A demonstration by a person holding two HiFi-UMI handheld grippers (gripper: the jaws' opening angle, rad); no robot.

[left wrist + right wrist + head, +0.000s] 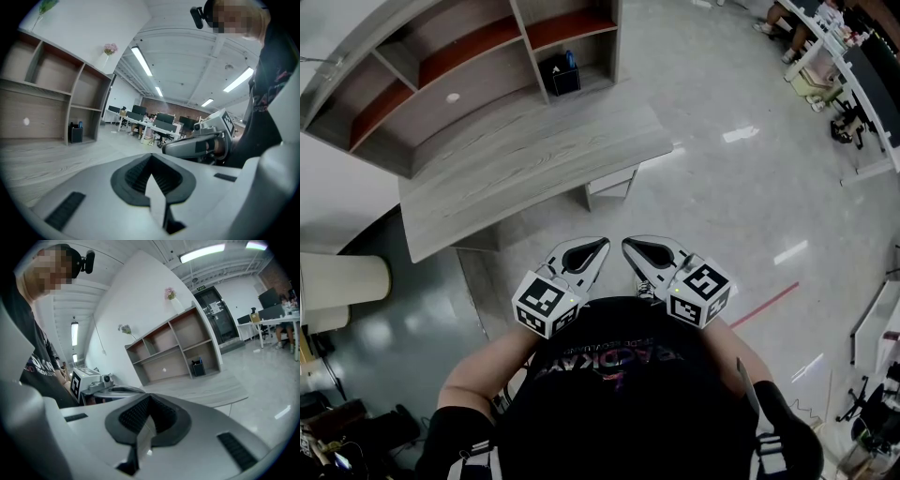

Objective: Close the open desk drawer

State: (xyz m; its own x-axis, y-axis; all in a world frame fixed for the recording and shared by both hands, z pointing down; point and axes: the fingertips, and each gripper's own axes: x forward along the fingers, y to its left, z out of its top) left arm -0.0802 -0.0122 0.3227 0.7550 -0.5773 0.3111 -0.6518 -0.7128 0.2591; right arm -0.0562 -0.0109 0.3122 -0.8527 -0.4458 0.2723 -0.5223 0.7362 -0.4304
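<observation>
Black-shirted person (619, 394) holds two grippers, both pressed shut and empty, short of the desk.
Head view: left gripper (598, 247) and right gripper (631, 247) sit side by side at lower centre. The grey wood-grain tabletop (534, 159) lies at upper left, and the pale drawer (609, 184) shows under its right edge, well apart from both. Left gripper view: jaws together, tabletop at left. Right gripper view: jaws together, tabletop at centre right.

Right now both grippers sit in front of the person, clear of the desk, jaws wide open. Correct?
No: the left gripper and right gripper are shut, not open, with nothing between the jaws; the left and right gripper views show it. They do sit in front of the person, clear of the desk.
</observation>
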